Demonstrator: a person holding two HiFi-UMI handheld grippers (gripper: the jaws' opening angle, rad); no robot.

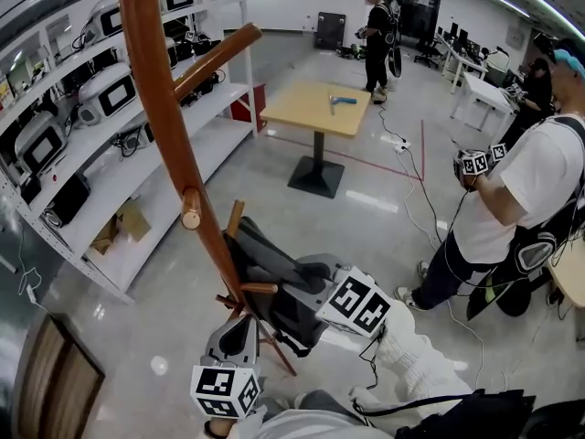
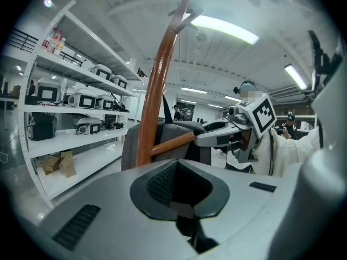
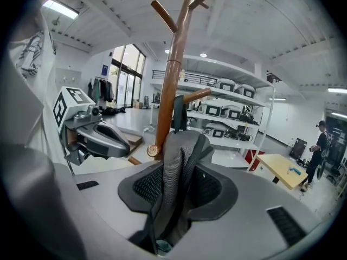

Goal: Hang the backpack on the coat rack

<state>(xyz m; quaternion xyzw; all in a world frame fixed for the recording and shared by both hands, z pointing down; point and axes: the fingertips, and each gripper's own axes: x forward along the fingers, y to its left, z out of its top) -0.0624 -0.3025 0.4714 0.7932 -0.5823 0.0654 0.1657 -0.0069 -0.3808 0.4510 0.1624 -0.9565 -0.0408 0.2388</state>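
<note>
Beside coat rack (image 1: pixel 169 126), backpack (image 1: pixel 274 273) upright.

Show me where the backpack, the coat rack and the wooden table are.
backpack (image 1: pixel 274 271): head view, on its grey body.
coat rack (image 1: pixel 164 108): head view, midway along the slanted pole.
table (image 1: pixel 306 108): head view, on the bare top.

Coat rack (image 1: pixel 169 126) top beyond head view's edge

Head view: high above, steep downward, close over coat rack (image 1: pixel 164 108) pole, left claw (image 1: pixel 241 326), right claw (image 1: pixel 309 273). Left gripper view: low, beside pole, looking up across at right claw. Right gripper view: opposite, facing left claw. All share pole, backpack (image 1: pixel 274 273), shelving (image 1: pixel 110 167).
</note>
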